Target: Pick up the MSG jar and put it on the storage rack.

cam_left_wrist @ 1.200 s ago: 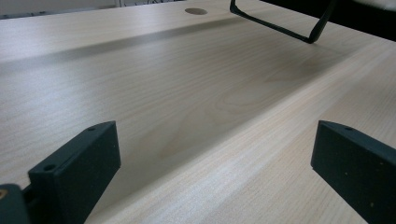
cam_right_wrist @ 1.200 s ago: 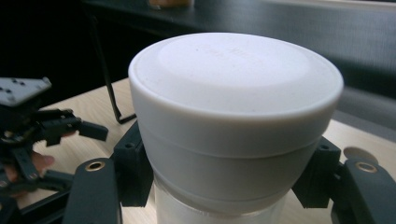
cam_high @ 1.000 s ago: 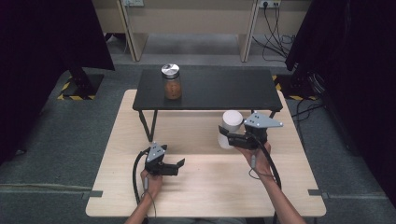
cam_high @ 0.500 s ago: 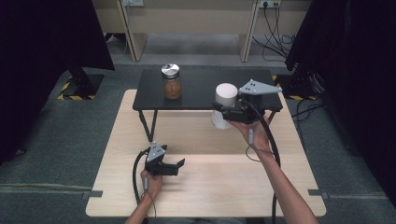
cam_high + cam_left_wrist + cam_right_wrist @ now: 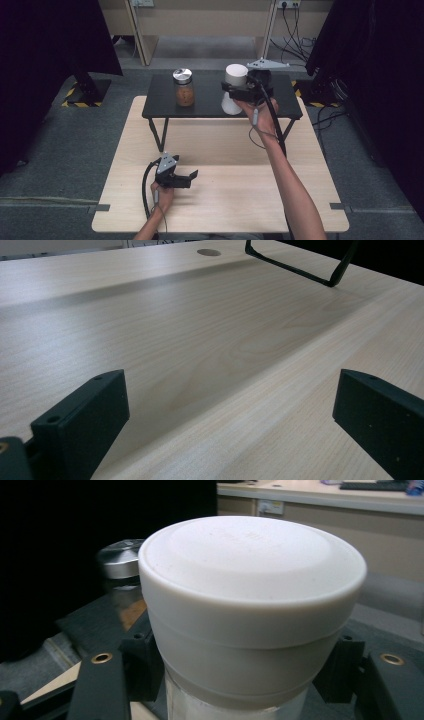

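1. Here the right gripper (image 5: 236, 94) pinches a white jar (image 5: 234, 90), its jaws pressed to the jar's sides just under the broad white lid (image 5: 252, 555); gripping below the lid's overhang likely keeps the jar from slipping down out of the hold.
2. The jar is carried upright over the black shelf (image 5: 210, 107), toward the shelf's right half; whether its base touches the top yet cannot be told from the high view.
3. A glass jar with a metal lid (image 5: 183, 87) stands on the same shelf, well apart to the left of the white one. In the right gripper view its silvery lid (image 5: 120, 557) shows behind and beside the white jar, so the two are being lined up along the shelf with free room between them.
4. The work in hand looks like setting the white jar on the shelf beside the glass jar. The upright hold suits that: the base can land flat and the jaws need only spread.
5. The left gripper (image 5: 189, 178) rests low on the wooden table (image 5: 300, 200), in front of the shelf on its near left side, with jaws spread and nothing between them. It seems parked there to stay clear of the reaching arm.
6. One shelf leg (image 5: 305, 272) shows beyond the left gripper's jaws.
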